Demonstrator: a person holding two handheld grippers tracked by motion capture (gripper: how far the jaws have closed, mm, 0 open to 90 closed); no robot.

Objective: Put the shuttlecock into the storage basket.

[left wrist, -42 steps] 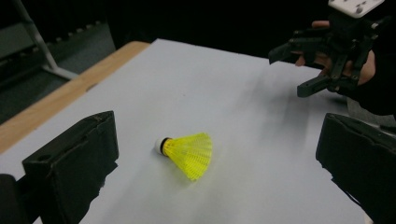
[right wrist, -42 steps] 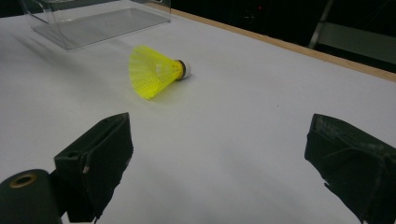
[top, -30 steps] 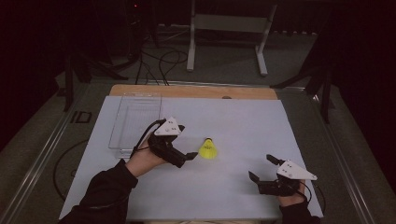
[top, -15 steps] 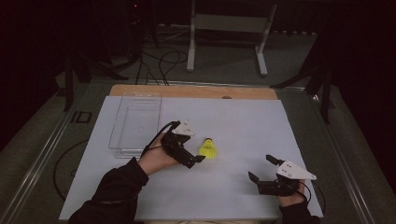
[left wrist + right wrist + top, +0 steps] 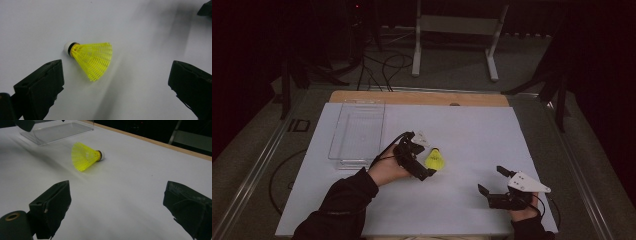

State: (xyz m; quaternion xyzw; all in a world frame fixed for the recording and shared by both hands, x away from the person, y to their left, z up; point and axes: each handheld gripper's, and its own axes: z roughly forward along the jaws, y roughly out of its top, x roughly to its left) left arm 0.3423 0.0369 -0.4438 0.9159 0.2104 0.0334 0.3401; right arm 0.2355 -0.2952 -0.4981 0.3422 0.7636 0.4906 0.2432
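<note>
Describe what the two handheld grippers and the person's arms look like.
Both are black tools with two blocky black jaws. The left gripper carries a pale grey three-cornered plate on top, and a thin black cable loops from it back toward the wrist. The right gripper bears the same kind of grey plate. The left arm wears a dark long sleeve; a dark cuff shows at the right wrist.

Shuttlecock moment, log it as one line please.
left hand-held gripper: open, at yellow shuttlecock | shuttlecock: lying on side, ungrasped | right hand-held gripper: open, apart
</note>
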